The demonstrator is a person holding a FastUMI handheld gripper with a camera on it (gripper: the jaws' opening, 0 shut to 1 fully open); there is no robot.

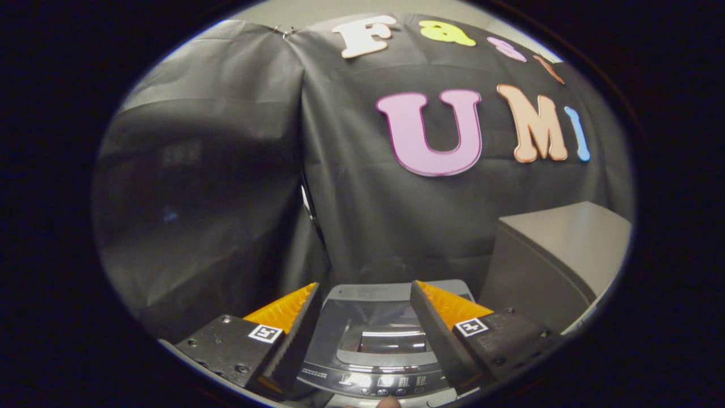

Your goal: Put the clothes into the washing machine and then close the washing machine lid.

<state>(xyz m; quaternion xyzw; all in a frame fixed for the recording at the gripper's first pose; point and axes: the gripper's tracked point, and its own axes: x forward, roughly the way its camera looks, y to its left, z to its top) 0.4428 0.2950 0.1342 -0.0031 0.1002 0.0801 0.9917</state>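
Note:
The washing machine (pixel 374 340) is a grey top-loader seen from above, lying between and just beyond my fingers. Its lid (pixel 368 314) with a dark glossy window lies flat and closed over the tub. The control panel (pixel 374 382) with small buttons runs along the near edge. My gripper (pixel 365 294) is open, fingers spread wide apart on either side of the lid, holding nothing. No clothes are visible.
A grey box-like cabinet (pixel 558 258) stands to the right of the machine, against the black cloth wall (pixel 226 187) that rises close behind and to the left.

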